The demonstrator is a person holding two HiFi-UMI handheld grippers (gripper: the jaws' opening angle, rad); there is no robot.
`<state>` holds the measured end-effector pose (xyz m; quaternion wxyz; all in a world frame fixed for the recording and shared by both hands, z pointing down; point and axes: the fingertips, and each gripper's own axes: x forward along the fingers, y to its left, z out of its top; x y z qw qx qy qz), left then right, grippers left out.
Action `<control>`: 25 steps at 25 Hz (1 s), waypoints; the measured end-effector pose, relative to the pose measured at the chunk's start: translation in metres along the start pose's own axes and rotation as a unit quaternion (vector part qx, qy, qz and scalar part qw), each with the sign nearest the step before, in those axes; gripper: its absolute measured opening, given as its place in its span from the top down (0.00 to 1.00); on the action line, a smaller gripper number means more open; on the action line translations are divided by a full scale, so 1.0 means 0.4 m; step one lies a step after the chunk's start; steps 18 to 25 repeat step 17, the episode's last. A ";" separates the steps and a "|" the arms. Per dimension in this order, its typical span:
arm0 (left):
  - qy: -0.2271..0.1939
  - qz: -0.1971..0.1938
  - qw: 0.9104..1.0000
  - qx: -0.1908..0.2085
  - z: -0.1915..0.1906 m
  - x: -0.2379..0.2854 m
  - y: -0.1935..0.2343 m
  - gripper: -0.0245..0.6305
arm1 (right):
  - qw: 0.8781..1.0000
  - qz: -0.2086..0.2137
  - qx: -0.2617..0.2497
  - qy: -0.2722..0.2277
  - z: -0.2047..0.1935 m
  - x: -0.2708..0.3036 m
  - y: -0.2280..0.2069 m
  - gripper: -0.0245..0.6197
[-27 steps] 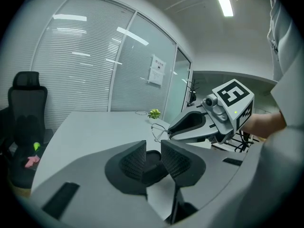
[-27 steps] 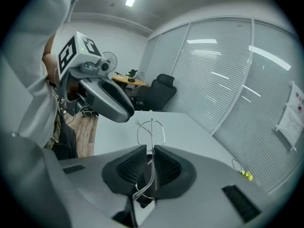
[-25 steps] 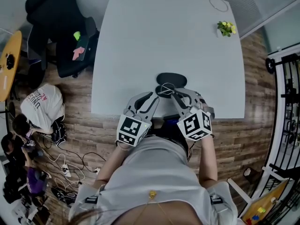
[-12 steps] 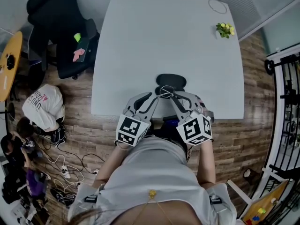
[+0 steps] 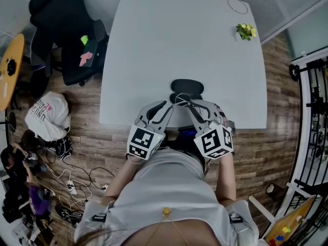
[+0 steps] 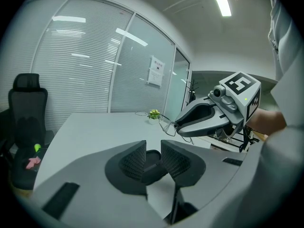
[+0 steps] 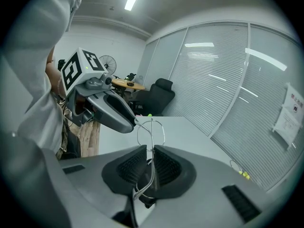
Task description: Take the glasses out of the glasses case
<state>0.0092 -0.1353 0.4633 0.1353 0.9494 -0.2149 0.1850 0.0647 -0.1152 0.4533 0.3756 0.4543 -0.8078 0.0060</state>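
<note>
A pale grey table (image 5: 169, 50) stands on a wood-plank floor (image 5: 279, 86), its top largely bare. A dark oval glasses case (image 5: 187, 87) lies flat near the middle of the table's near edge. Well apart from the case, a small potted plant (image 5: 246, 32) with yellow-green leaves stands upright at the far right corner, and a thin wire loop (image 5: 239, 5) lies just beyond the plant.
</note>
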 end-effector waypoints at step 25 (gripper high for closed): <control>-0.001 0.001 1.000 0.001 -0.002 0.001 -0.001 0.79 | 1.000 0.004 -0.002 0.008 -0.017 0.005 -0.001 0.87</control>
